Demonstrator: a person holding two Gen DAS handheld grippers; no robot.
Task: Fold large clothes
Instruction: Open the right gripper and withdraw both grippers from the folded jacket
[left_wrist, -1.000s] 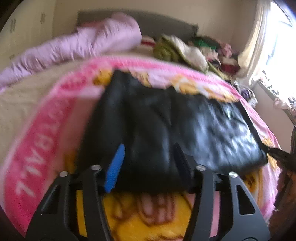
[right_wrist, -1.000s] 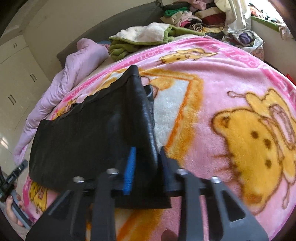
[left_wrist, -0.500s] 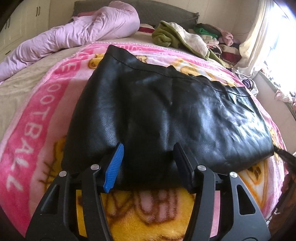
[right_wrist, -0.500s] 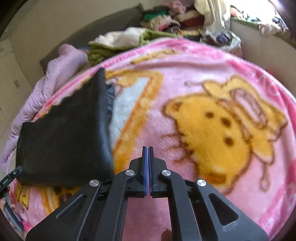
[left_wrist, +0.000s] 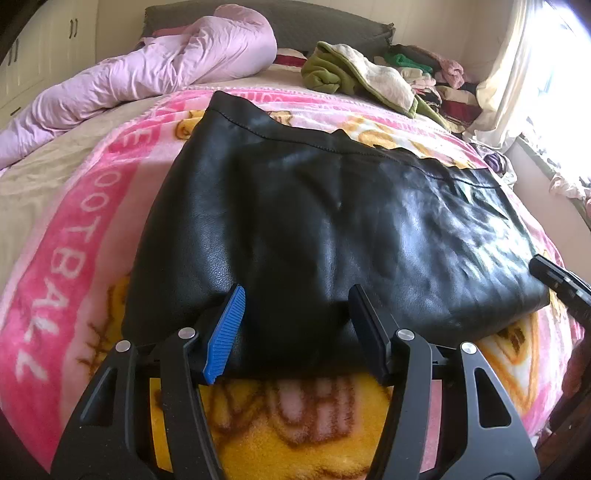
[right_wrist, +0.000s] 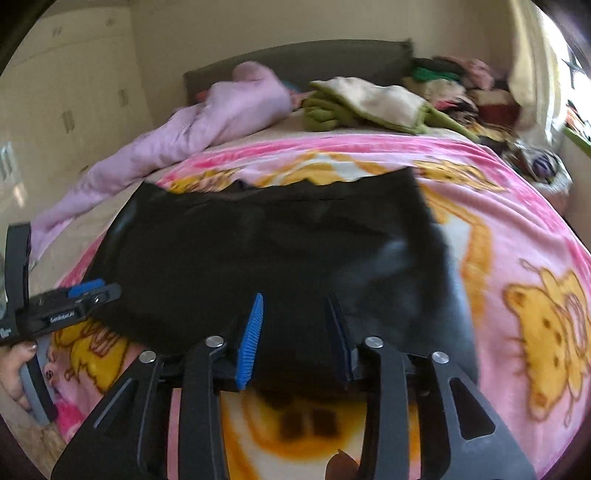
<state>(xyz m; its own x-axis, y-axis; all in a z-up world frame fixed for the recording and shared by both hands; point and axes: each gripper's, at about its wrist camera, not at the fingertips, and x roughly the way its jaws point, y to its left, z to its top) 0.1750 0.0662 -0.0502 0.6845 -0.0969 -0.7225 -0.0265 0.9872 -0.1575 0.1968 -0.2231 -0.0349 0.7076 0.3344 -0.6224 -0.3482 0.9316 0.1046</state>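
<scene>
A black leather-look garment (left_wrist: 332, 229) lies folded flat on the pink cartoon blanket (left_wrist: 66, 266); it also shows in the right wrist view (right_wrist: 280, 251). My left gripper (left_wrist: 295, 299) is open at the garment's near edge, left part. My right gripper (right_wrist: 295, 306) is open at the near edge further right; its tip shows in the left wrist view (left_wrist: 557, 284). The left gripper shows at the left edge of the right wrist view (right_wrist: 74, 299). Neither holds anything.
A lilac duvet (left_wrist: 147, 77) lies bunched at the back left. A green and cream blanket (left_wrist: 354, 74) and a pile of clothes (left_wrist: 436, 85) sit at the head of the bed. A curtain and bright window (left_wrist: 517, 74) are at the right.
My right gripper was shut off to the garment's right half a second ago; it has swung back to the near edge and opened. The left gripper stays open and has barely moved.
</scene>
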